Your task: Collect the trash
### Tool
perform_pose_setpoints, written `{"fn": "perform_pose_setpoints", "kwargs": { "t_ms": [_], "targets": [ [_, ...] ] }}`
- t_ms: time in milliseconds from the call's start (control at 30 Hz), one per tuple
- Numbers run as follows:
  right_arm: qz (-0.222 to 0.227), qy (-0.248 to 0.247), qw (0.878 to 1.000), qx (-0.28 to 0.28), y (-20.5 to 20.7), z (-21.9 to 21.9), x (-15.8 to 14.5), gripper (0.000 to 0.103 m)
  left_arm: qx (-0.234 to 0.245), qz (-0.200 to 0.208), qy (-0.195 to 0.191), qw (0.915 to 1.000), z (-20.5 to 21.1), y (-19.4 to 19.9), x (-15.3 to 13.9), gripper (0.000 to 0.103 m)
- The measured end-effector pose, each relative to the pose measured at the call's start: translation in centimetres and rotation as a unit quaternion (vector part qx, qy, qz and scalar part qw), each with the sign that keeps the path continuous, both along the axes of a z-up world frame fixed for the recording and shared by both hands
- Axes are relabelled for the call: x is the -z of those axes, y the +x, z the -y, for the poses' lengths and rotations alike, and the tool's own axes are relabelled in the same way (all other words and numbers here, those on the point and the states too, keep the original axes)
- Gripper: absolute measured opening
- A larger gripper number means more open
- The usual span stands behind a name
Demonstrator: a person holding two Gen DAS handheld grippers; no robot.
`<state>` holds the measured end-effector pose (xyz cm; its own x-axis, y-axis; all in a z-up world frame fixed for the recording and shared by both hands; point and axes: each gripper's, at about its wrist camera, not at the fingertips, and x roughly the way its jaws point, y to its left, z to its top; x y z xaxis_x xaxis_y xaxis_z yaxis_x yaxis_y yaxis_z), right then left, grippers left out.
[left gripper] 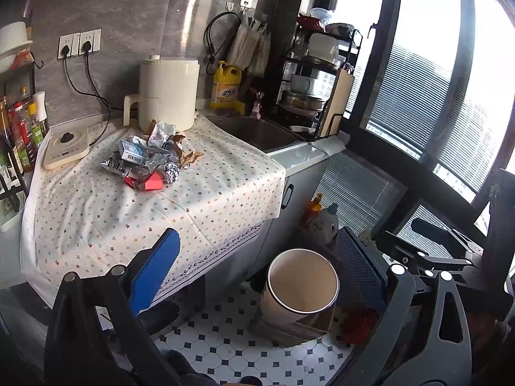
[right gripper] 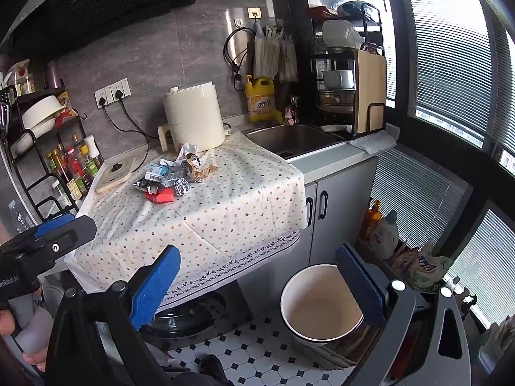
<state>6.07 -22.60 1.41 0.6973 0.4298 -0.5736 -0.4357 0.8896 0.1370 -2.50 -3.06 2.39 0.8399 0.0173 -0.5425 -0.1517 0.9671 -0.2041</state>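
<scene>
Trash (left gripper: 149,156) lies heaped on the cloth-covered surface (left gripper: 199,199), near the cream appliance (left gripper: 169,95) and well apart from both grippers. Left gripper (left gripper: 257,276) and right gripper (right gripper: 257,289) hang wide open, holding nothing, above the tiled floor beside the round bin (right gripper: 322,305).

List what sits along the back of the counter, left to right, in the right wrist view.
Bottle rack → induction cooker → cream air fryer → yellow detergent jug → sink → cutting board.
</scene>
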Motion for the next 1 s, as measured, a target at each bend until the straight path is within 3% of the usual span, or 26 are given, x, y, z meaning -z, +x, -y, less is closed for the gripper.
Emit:
{"fn": "perform_pose_setpoints", "kwargs": {
  "t_ms": [533,1000],
  "targets": [
    [-0.006,0.014,1.0,-0.023,1.0,-2.1,0.1,0.095,-0.005,0.0,0.003,1.0,-0.9,-0.4,-0.7,0.097],
    [-0.027,0.024,0.995,-0.094,5.4,-12.8,0.2,0.095,-0.067,0.008,0.001,0.9977,-10.4,0.9,-0.4,0.097]
  ]
}}
